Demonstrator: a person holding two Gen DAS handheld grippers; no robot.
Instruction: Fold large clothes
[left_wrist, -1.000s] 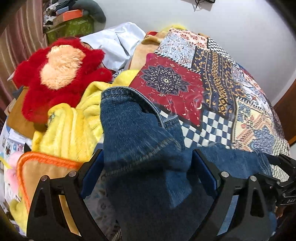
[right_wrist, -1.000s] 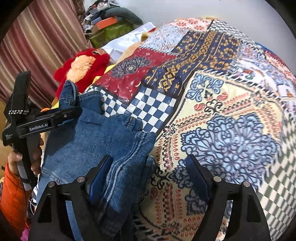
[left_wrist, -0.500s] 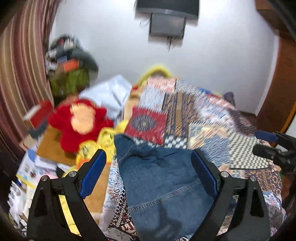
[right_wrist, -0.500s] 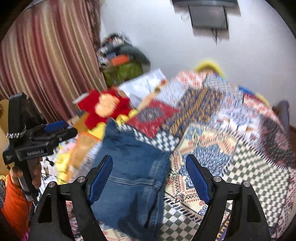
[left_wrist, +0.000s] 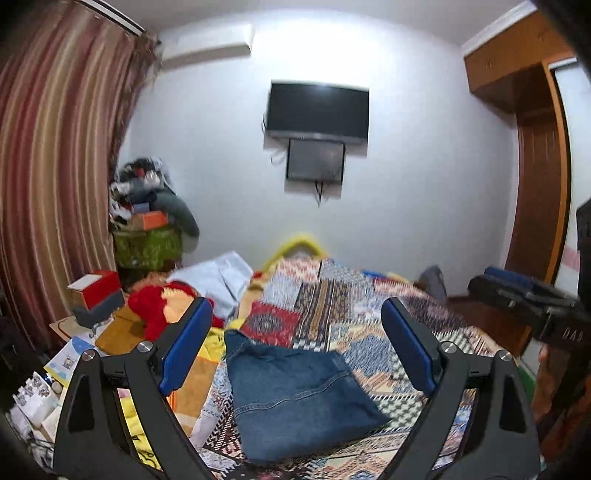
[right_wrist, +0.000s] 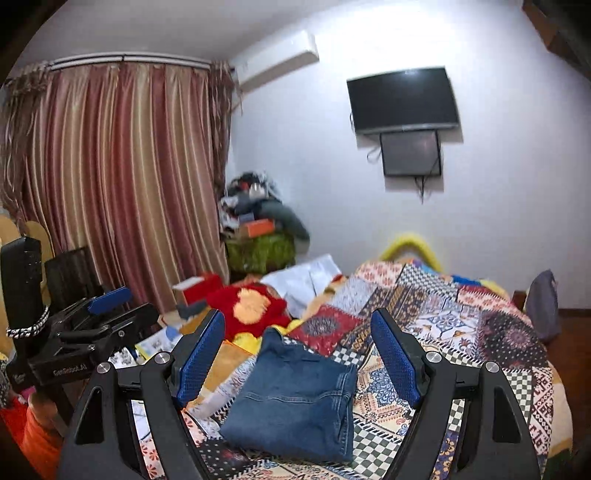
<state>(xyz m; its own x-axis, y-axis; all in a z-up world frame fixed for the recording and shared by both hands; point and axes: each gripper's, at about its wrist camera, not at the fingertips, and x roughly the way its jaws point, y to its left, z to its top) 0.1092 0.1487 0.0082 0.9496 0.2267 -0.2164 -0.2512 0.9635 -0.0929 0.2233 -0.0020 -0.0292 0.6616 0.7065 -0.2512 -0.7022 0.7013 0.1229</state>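
A pair of blue jeans (left_wrist: 295, 395) lies folded into a flat bundle on the patterned bedspread (left_wrist: 369, 314). In the right wrist view the folded jeans (right_wrist: 299, 398) lie below and between the fingers, well apart from them. My left gripper (left_wrist: 295, 354) is raised above the bed, open, with nothing between its blue pads. My right gripper (right_wrist: 299, 358) is also open and holds nothing. The other gripper shows at the edge of each view: the right one (left_wrist: 524, 299) and the left one (right_wrist: 107, 310), held by a hand with an orange sleeve (right_wrist: 37, 443).
A red plush toy (right_wrist: 251, 306) and yellow cloth (left_wrist: 210, 343) lie at the bed's left side, with a white pillow (left_wrist: 218, 277) behind. Boxes and papers (left_wrist: 74, 350) crowd the left. A striped curtain (right_wrist: 122, 184), a cluttered green stand (right_wrist: 258, 247), a wall TV (left_wrist: 317, 110) and a wooden wardrobe (left_wrist: 535, 184) surround the bed.
Both grippers let go of the jeans, lifted up and back, and tilted from looking down to nearly level. The jeans now lie folded on the bed; the room's wall and TV came into view.
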